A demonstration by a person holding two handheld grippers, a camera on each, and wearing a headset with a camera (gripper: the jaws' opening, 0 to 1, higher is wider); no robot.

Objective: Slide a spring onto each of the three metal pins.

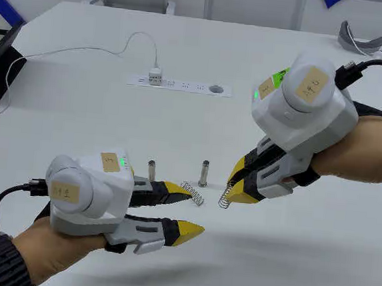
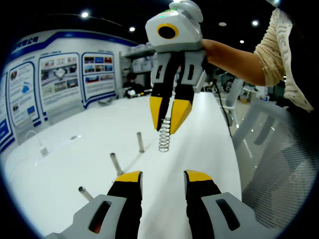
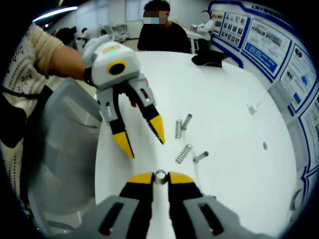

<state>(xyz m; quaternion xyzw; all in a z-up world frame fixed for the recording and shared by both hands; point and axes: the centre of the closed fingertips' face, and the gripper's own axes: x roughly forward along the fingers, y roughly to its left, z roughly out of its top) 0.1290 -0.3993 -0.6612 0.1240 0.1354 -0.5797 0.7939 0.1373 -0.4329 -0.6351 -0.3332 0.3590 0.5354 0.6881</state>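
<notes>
My right claw (image 1: 229, 190) is clenched on a spring (image 1: 224, 199) that hangs from its tips, close beside the right-hand pin (image 1: 205, 173) standing on the bench (image 1: 302, 253). My left claw (image 1: 194, 210) is released, with a second spring (image 1: 194, 193) lying by its upper tip and the left-hand pin (image 1: 152, 170) just behind.

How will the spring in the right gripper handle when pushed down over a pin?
Probably floppy: the spring hangs from the right gripper by its top end, the lower end free, so it may sway or buckle. Its thin, open coils suggest it is light. Pinched at one end, it could pivot in the jaws.
</notes>
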